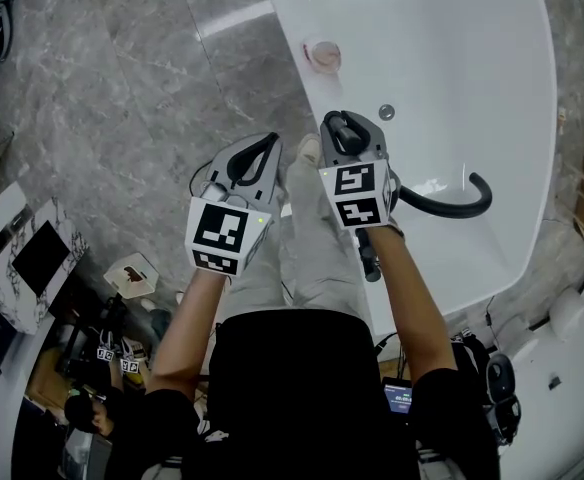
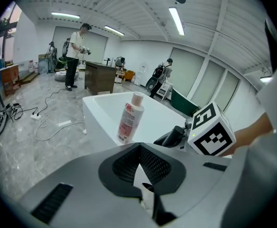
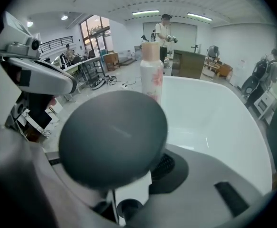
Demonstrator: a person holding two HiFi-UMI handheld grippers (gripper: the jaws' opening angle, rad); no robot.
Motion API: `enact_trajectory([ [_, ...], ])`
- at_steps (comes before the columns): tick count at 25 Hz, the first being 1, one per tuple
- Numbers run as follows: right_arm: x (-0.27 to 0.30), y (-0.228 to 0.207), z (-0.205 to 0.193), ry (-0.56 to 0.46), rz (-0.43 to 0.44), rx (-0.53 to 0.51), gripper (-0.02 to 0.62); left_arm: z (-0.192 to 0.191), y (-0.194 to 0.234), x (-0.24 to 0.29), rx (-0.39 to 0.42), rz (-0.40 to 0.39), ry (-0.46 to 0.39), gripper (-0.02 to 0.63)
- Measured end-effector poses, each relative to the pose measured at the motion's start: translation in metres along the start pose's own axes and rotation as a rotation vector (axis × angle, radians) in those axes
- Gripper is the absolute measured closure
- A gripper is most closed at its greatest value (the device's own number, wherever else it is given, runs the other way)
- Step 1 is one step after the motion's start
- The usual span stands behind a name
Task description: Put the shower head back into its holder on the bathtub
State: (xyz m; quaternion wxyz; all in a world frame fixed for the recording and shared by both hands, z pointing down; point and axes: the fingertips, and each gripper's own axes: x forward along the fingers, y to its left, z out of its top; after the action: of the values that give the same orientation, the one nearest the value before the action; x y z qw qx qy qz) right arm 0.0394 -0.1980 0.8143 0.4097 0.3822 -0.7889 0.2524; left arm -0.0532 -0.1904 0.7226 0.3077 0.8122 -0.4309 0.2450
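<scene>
Your right gripper [image 1: 349,131] is clamped on the shower head [image 3: 112,144], with the handle running back toward you and the round face up over the bathtub [image 1: 290,28] near rim. The left gripper [image 1: 262,148] is closed on nothing, just outside that rim. I can't spot the holder, but it's probably on the rim below the right one.

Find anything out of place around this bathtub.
The shower head is out of place: the right gripper holds it by the bathtub rim, not in a holder, and its black hose loops loose inside. The bottle stands upright on the rim; nothing looks spilled.
</scene>
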Motion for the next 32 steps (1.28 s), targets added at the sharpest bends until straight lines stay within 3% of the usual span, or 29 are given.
enact_trajectory([
  [8, 0.007, 0.003, -0.002, -0.009, 0.011, 0.027, 0.457, -0.009, 0.008, 0.013, -0.008, -0.002, 0.014, 0.592],
  [15, 0.002, 0.008, -0.007, 0.032, 0.029, 0.066, 0.394, -0.004, 0.003, 0.008, -0.002, -0.015, 0.008, 0.592],
  [32, -0.076, 0.014, 0.031, -0.076, -0.033, 0.118, 0.379, 0.042, -0.021, -0.043, 0.077, -0.048, -0.064, 0.592],
])
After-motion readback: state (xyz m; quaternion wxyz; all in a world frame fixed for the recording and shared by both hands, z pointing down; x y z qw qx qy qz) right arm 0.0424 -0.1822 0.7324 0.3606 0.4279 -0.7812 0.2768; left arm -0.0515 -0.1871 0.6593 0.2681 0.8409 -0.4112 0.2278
